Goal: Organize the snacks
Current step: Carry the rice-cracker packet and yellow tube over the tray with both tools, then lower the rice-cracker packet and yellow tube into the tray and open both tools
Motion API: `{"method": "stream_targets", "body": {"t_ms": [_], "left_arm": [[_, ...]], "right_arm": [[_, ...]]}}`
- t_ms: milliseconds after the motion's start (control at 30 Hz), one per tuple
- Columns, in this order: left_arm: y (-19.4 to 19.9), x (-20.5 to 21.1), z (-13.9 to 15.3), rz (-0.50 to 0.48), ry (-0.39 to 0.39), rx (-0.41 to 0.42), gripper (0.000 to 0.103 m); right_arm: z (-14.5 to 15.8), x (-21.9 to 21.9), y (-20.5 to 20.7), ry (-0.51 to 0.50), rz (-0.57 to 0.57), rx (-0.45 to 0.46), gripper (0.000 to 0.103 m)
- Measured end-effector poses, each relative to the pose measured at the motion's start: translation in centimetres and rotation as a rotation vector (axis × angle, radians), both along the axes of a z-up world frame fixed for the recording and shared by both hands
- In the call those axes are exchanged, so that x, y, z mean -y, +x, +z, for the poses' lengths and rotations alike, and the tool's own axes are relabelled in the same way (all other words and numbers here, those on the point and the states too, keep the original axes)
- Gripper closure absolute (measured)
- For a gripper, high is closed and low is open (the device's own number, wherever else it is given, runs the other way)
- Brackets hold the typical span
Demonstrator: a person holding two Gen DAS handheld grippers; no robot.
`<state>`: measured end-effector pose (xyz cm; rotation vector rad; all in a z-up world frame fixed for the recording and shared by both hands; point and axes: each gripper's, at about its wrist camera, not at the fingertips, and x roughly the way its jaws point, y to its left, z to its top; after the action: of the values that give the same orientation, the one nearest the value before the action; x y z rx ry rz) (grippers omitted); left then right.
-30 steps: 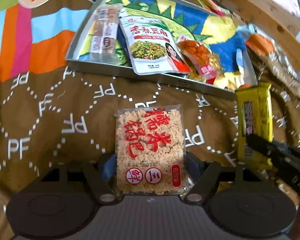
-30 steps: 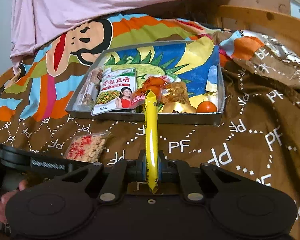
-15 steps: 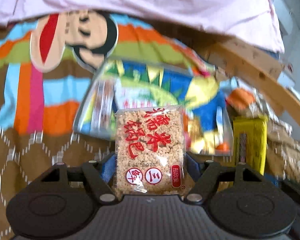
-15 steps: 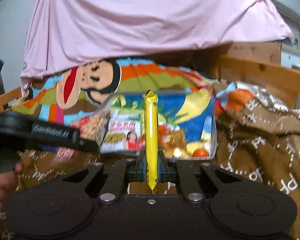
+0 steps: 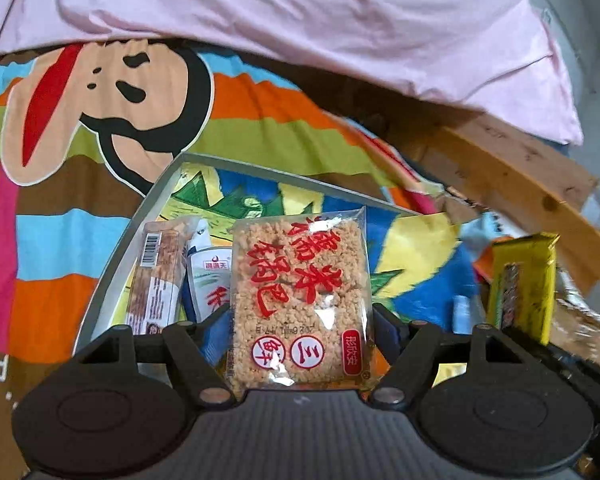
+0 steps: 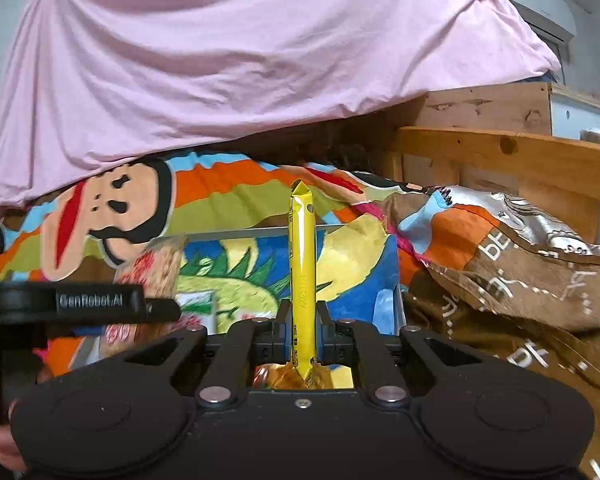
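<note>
Brown cloth [image 6: 500, 344] with white "PF" letters covers surface near rig; beyond it striped cartoon-monkey blanket [image 5: 100, 120], pink sheet [image 6: 240, 60] draped over wooden frame [image 6: 500, 148]. Left gripper [image 5: 302, 320] clamps clear rice-cracker packet [image 5: 300, 300], red Chinese characters, flat between pads. Right gripper [image 6: 302, 336] pinched tight on yellow snack bar [image 6: 302, 280], edge-on, upright. Both held over grey tray [image 5: 112, 276] with colourful lining, holding other packets. "GenRobot.AI" printed on left gripper's side.
</note>
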<state>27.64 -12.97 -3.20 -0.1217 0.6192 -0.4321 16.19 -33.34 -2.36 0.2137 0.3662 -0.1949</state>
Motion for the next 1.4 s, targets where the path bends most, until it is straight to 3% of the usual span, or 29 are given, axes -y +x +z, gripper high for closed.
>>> {"method": "stream_targets", "body": {"t_ms": [233,467,1100,1400], "left_arm": [[2.5,1.0,-1.8,0.016,0.042,0.005,0.027],[2.4,2.7,-2.6,0.003,0.153,0.054,0.027],[2.5,3.6,-3.2,-0.028,0.203,0.068,0.025],[2.8,2.7,-3.1,-0.059,0.132,0.036,0.014]], "right_arm": [[-1.9,0.5,3.6,-0.031,-0.032,-0.045,0.092],[-3.3,0.3,5.4,-0.066,-0.042,-0.103,0.092],[-4.2,0.3,6.0,-0.018,-0.026,-0.137,0.084],[-3.6,0.6,5.4,0.026,-0.01,-0.131,0.069]]}}
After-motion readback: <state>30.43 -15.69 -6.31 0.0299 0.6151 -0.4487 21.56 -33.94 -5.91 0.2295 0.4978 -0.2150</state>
